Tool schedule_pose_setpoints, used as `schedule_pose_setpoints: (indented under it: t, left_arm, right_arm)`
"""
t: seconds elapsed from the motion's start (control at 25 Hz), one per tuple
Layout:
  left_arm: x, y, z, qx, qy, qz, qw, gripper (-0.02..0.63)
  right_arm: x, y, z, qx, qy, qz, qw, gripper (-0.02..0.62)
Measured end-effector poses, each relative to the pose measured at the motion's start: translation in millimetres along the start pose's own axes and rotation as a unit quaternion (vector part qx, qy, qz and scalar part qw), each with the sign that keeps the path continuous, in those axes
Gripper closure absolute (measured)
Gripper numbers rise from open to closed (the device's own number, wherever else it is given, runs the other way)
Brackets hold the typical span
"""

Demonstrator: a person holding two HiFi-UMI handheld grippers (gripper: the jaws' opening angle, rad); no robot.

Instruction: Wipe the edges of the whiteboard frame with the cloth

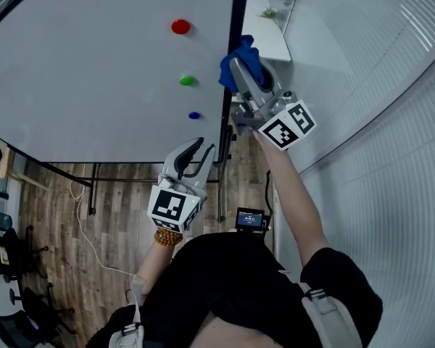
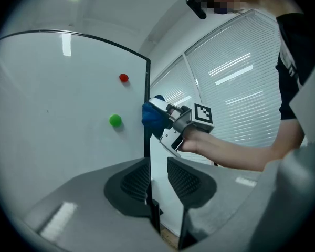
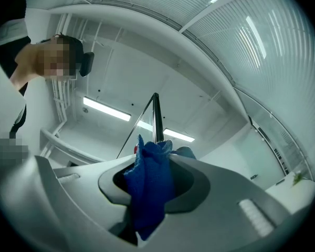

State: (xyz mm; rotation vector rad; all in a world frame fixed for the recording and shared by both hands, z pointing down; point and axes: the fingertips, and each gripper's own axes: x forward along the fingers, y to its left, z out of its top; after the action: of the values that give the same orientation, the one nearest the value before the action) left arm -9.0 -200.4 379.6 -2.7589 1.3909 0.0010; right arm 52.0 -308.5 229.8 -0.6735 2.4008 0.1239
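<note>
The whiteboard (image 1: 94, 64) stands upright with a black frame edge (image 1: 225, 122) down its right side. My right gripper (image 1: 241, 69) is shut on a blue cloth (image 1: 243, 52), which is pressed against that edge partway up. In the right gripper view the cloth (image 3: 149, 193) hangs bunched between the jaws and the frame edge (image 3: 156, 114) rises just beyond it. My left gripper (image 1: 198, 148) is lower, near the board's bottom right corner. In the left gripper view the frame edge (image 2: 147, 88) runs down into the narrow gap of the left gripper (image 2: 158, 173), close to the left pad. The jaws are not clamped.
Red (image 1: 180, 26), green (image 1: 187, 80) and blue (image 1: 194, 114) magnets sit on the board. Window blinds (image 1: 391, 122) close in on the right. A white counter (image 1: 264, 33) lies beyond the board. On the wooden floor are stand legs (image 1: 93, 187), a cable and a small screen device (image 1: 251, 218).
</note>
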Motion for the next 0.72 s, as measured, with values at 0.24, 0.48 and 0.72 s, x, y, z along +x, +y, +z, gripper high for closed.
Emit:
schedule_pose_setpoints:
  t: [0.24, 0.48, 0.72]
  left_arm:
    - [2.8, 0.7, -2.8, -0.001, 0.003, 0.000, 1.0000, 0.506]
    - [4.7, 1.7, 5.3, -0.003, 0.005, 0.004, 1.0000, 0.505]
    - [6.0, 1.3, 14.0, -0.004, 0.006, 0.004, 1.0000, 0.503]
  right_arm:
    - [-4.4, -3.0, -10.3, 0.005, 0.005, -0.004, 1.000, 0.472]
    - [-3.2, -4.1, -9.7, 0.005, 0.010, -0.008, 1.000, 0.472]
    - [-4.1, -6.0, -12.4, 0.005, 0.017, -0.016, 1.000, 0.472]
